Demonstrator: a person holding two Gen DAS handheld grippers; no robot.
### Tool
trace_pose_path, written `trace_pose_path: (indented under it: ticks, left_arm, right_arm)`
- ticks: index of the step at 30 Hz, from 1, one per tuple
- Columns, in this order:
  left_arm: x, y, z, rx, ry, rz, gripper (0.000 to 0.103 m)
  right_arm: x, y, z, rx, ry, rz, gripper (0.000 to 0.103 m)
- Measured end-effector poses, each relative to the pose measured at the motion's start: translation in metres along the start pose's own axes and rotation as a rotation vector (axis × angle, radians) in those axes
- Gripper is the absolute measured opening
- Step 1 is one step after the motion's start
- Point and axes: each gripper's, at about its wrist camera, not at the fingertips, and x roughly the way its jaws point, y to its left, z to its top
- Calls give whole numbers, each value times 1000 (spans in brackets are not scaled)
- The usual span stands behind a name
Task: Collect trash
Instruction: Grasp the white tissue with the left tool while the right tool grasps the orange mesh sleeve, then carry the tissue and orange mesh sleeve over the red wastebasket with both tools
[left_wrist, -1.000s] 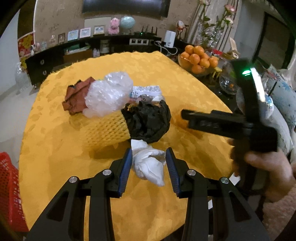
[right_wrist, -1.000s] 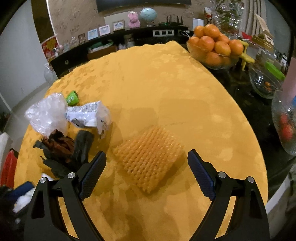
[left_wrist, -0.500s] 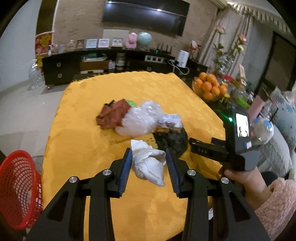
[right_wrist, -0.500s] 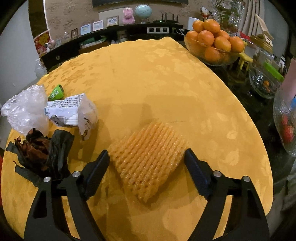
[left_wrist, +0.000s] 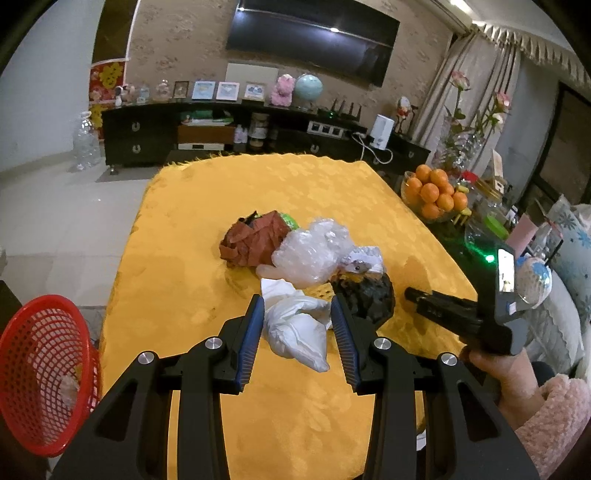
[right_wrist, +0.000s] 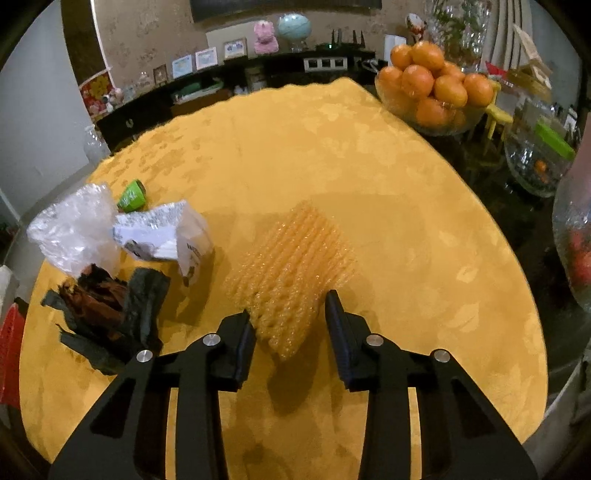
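My left gripper (left_wrist: 297, 321) is shut on a crumpled white tissue (left_wrist: 299, 326) and holds it above the yellow table (left_wrist: 207, 258). My right gripper (right_wrist: 290, 314) is closed around the near edge of a yellow foam net (right_wrist: 291, 262) that lies on the table. On the table lie a brown paper wad (left_wrist: 253, 240), a clear plastic bag (left_wrist: 314, 251), a white printed wrapper (right_wrist: 162, 232), a black crumpled bag (left_wrist: 369, 291) and a small green piece (right_wrist: 132, 194). A red mesh basket (left_wrist: 37, 369) stands low at the left, beside the table.
A glass bowl of oranges (right_wrist: 432, 88) stands at the table's far right edge, with glass jars (right_wrist: 535, 162) beside it. A dark sideboard (left_wrist: 221, 136) with frames and ornaments runs along the back wall. The right-hand device and the person's hand (left_wrist: 491, 332) show at the right.
My left gripper rose and pulled back with the tissue, bringing the red basket into view. My right gripper moved onto the foam net and its jaws narrowed around the net's near edge.
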Motion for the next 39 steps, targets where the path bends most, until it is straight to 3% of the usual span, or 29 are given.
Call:
trace_pose_path:
  ticks: [19, 39]
  left_arm:
    - [-24, 21, 13, -17, -96, 125, 37]
    - [-65, 70, 18, -81, -178, 289, 37]
  right_arm:
    - [-68, 39, 16, -89, -198, 66, 35]
    - [-103, 135, 18, -271, -259, 203, 35]
